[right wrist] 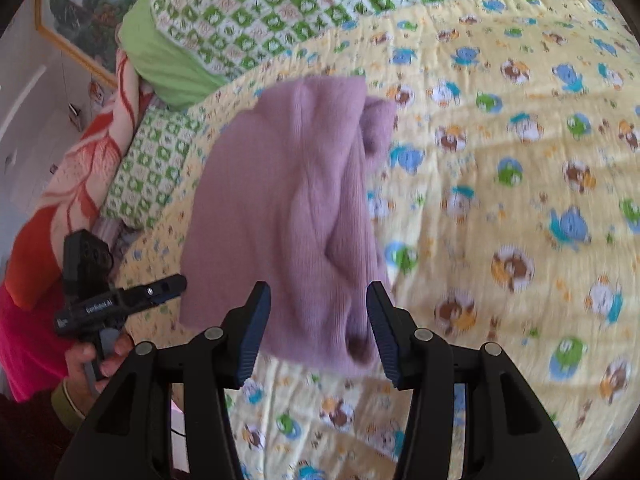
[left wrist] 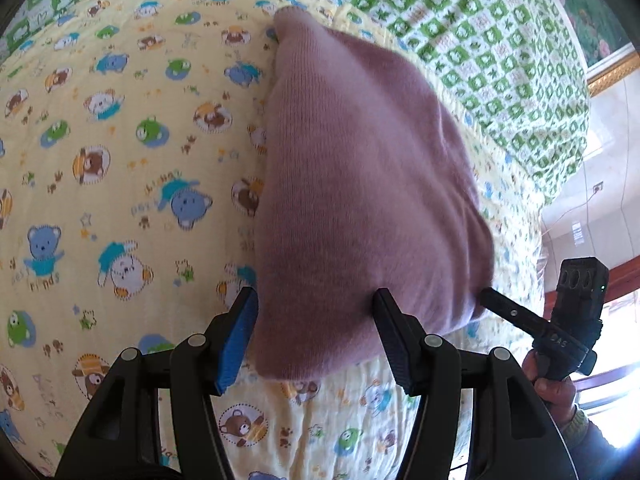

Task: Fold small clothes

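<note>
A mauve knitted garment (left wrist: 360, 184) lies folded in a thick bundle on a yellow cartoon-print bed sheet (left wrist: 120, 140). My left gripper (left wrist: 316, 320) stands open at the bundle's near edge; the cloth shows between its jaws and the pads do not press on it. In the right wrist view the same garment (right wrist: 288, 200) shows several soft creases. My right gripper (right wrist: 320, 320) is open over its near end, fingers on either side of the cloth. One of the right gripper's fingers (left wrist: 508, 312) reaches the bundle's right corner, with a hand (left wrist: 556, 392) on the handle.
A green checked quilt (left wrist: 500, 60) is bunched along the far side of the bed. An orange and red blanket (right wrist: 80, 168) lies by the bed's edge, below a framed picture (right wrist: 80, 8). The yellow sheet (right wrist: 520, 200) spreads wide beside the garment.
</note>
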{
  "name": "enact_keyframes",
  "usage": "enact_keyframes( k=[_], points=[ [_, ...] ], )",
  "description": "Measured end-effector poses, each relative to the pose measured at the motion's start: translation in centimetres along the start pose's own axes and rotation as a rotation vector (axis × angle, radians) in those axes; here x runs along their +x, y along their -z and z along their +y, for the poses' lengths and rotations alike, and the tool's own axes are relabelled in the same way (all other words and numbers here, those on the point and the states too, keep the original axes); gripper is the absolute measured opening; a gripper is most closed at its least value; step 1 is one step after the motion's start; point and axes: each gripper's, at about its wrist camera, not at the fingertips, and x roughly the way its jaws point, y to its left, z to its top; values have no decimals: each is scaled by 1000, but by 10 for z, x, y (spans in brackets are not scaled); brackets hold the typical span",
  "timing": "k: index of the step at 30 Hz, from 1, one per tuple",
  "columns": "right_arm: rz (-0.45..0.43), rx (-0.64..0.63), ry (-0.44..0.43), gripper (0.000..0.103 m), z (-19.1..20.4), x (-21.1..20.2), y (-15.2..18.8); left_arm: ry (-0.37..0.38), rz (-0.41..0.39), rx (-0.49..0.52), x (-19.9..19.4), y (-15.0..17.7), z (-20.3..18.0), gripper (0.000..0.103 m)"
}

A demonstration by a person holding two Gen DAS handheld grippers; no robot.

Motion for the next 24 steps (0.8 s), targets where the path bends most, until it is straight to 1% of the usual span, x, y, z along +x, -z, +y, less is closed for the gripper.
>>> enact_keyframes(
  k=[1, 2, 3, 4, 6, 8, 12, 15, 16, 18, 21, 23, 24],
  points=[
    [16, -6, 11, 30, 0, 5, 5, -9, 6, -1, 3, 2, 1, 62],
    [39, -10, 27, 21, -1, 12, 10, -14, 11, -4, 5, 4, 2, 62],
    [51, -6, 39, 9, -3, 15, 13, -17, 16, -5, 6, 5, 3, 62],
    [52, 6, 46, 8, -5, 16, 14, -21, 17, -2, 6, 6, 3, 62],
    [18, 32, 4, 7, -7, 7, 14, -36, 26, 8, 8, 7, 4, 62],
    [-8, 27, -2, 7, -8, -2, 14, -40, 39, 13, 11, 10, 3, 62],
    [28, 1, 82, 7, -18, 7, 16, -50, 63, 10, 21, 15, 6, 62],
    [54, 53, 102, 7, -33, 20, 21, -66, 64, 29, 24, 17, 4, 62],
    [56, 73, 110, 14, -36, 23, 21, -68, 64, 33, 23, 17, 3, 62],
    [54, 108, 127, 24, -39, 22, 23, -70, 63, 36, 21, 17, 0, 62],
    [27, 101, 126, 25, -34, 8, 23, -76, 58, 41, 14, 16, -5, 60],
    [4, 77, 137, 25, -27, -2, 22, -79, 31, 45, 1, 16, -7, 60],
    [-18, 63, 140, 25, -21, -9, 21, -69, 1, 56, -10, 14, -10, 59]
  ],
)
